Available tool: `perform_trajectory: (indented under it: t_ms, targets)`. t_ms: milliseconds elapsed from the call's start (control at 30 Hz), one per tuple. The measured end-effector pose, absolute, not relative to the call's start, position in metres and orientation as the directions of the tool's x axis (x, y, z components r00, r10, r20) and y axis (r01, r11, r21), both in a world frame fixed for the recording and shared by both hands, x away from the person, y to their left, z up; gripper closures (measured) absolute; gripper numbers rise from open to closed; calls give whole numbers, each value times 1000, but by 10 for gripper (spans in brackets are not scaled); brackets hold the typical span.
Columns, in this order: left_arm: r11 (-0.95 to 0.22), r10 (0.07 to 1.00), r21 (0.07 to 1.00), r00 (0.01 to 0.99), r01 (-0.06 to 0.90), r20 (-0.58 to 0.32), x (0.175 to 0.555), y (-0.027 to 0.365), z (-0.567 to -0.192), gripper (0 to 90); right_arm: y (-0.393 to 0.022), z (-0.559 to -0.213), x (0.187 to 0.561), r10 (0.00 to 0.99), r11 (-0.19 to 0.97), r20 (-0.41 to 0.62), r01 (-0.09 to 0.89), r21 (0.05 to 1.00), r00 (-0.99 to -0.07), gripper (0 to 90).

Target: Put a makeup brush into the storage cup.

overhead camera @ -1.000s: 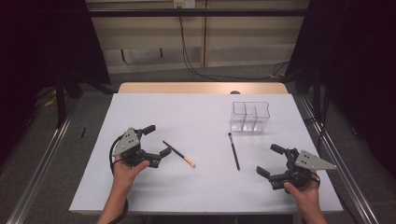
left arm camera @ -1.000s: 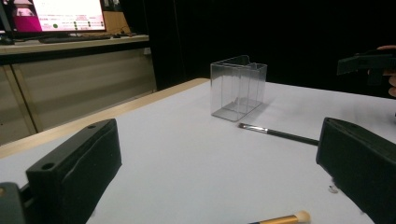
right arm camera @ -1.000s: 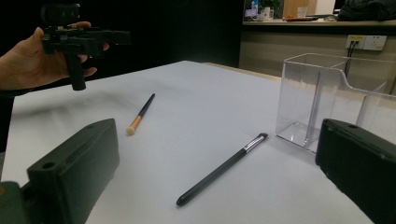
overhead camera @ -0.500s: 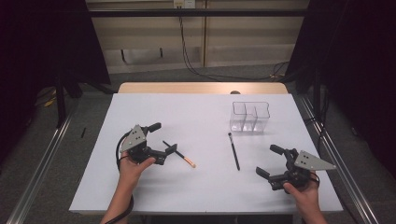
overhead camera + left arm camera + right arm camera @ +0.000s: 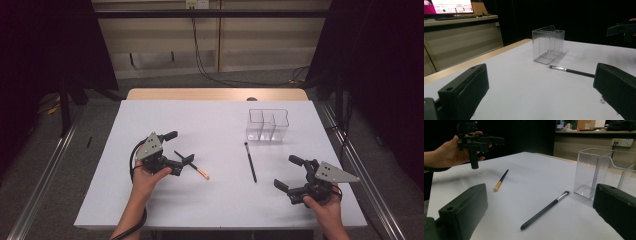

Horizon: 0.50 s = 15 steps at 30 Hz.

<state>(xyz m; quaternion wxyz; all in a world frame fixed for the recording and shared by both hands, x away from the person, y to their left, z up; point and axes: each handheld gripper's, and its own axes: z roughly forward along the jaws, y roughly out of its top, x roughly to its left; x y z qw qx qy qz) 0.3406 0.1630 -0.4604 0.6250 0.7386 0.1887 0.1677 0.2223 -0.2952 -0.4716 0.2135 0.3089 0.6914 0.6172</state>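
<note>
Holding one gripper in each hand, you have both above a white table top (image 5: 220,125). Your left gripper (image 5: 181,149) sits at the near left with its jaws spread wide and nothing between them; the short brush with a black handle and tan bristle tip (image 5: 191,165) lies just beside its lower jaw, and whether the jaw touches the handle cannot be told from the high view. Your right gripper (image 5: 288,173) hangs at the near right, jaws likewise spread and empty, well apart from both brushes.

The long slim all-black brush with a metal ferrule (image 5: 250,161) lies between the two grippers, its bristle end pointing toward the clear plastic two-compartment organiser box (image 5: 267,125). That box stands upright at the far right of the table, near the bristle end but not touching it; both compartments look empty.

Nothing lies between your left gripper and the tan-tipped brush. From the right gripper view, the black brush (image 5: 544,211) lies in open table ahead of the jaws, the tan-tipped brush (image 5: 501,180) beyond it, and the clear box (image 5: 599,172) stands to the right.

Count: two grippers, two brushes, one box with two compartments.
</note>
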Motion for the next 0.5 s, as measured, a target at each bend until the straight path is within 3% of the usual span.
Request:
perform_trajectory:
  t_ms: [300, 500]
  targets:
    - [-180, 471, 978, 882, 105, -8, 344, 159, -461, 0, -296, -472, 222, 692, 48, 86, 165, 985, -717, 0]
    - [-288, 409, 948, 913, 135, -6, 349, 148, -464, 0, -296, -472, 223, 693, 46, 89, 168, 985, -716, 0]
